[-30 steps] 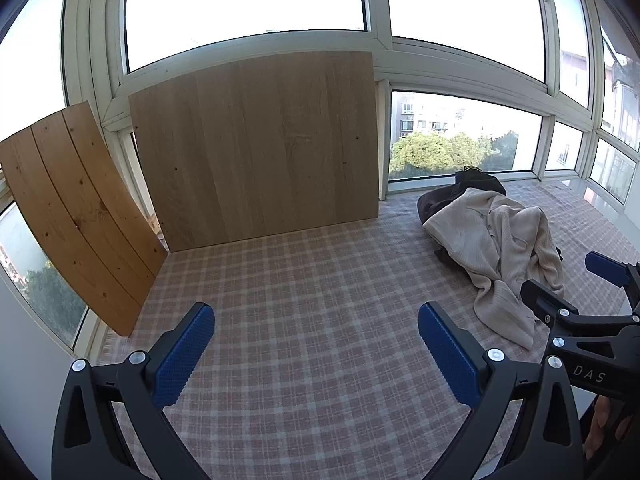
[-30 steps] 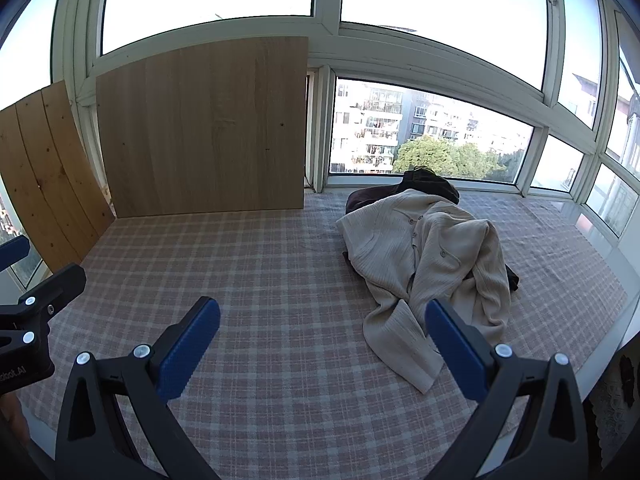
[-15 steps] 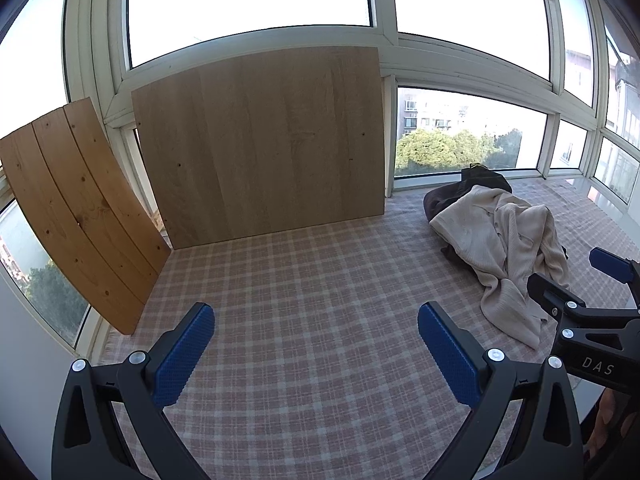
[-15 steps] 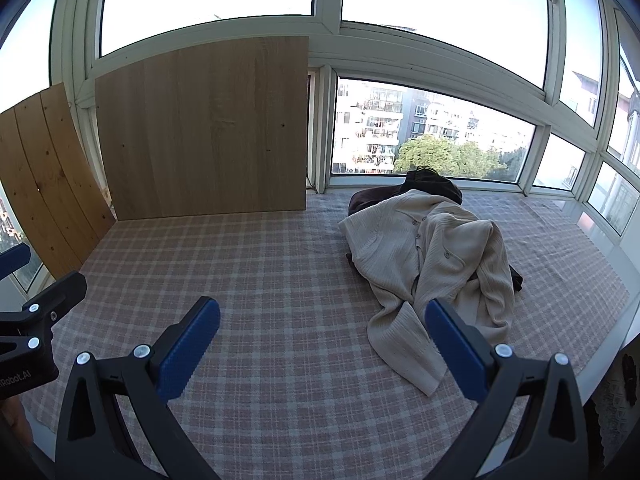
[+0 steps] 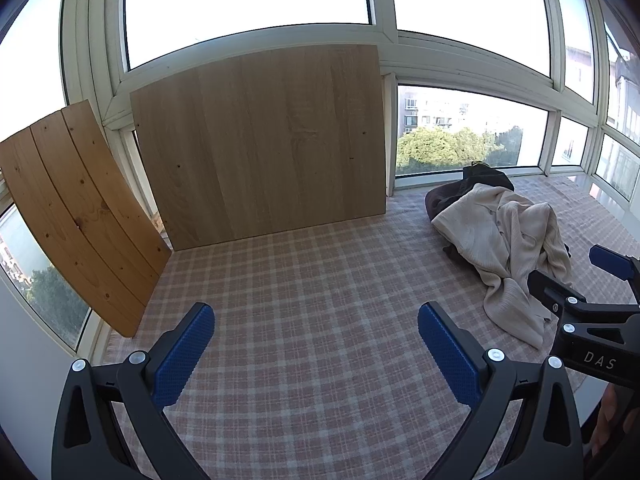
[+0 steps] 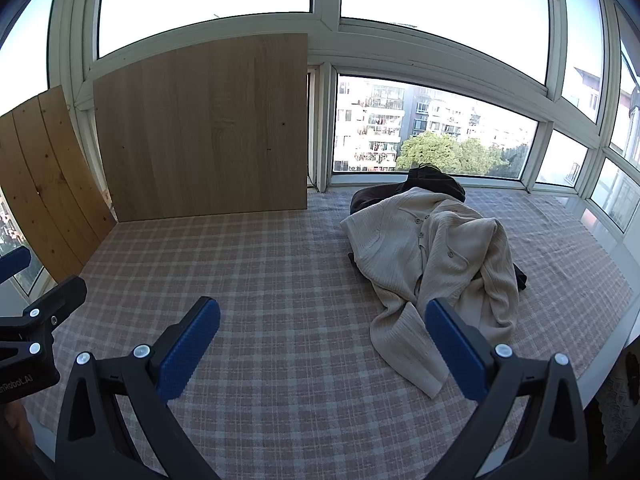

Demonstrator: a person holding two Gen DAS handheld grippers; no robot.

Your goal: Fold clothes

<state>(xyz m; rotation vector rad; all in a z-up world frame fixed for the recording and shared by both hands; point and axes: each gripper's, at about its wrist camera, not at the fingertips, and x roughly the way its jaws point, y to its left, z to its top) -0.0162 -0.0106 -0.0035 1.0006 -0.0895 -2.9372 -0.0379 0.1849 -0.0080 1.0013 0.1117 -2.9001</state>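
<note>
I am looking at a glazed corner of windows (image 6: 432,128) over a bench (image 5: 304,288) spread with a pink and grey checked cloth (image 6: 280,264). The cream cardigan (image 6: 436,264) lies crumpled on the right part of the cloth, buttons showing, 1 ribbed sleeve trailing toward the near edge. It rests partly on top of a dark garment (image 6: 424,184) that pokes out behind it by the window sill. In my left view the same cardigan (image 5: 504,240) sits far to the right.

My right gripper (image 6: 322,344) hangs above the cloth with its jaws spread wide and nothing between them; the right blue pad overlaps the cardigan's lower edge in the picture, but I cannot tell whether it touches. My left gripper (image 5: 316,344) is also spread wide and empty, over bare cloth well apart from the clothes.

Behind, 1 large wooden board (image 5: 264,144) leans upright against the window frame, and a slatted wooden panel (image 5: 76,216) of 3 planks leans tilted at the left corner.
</note>
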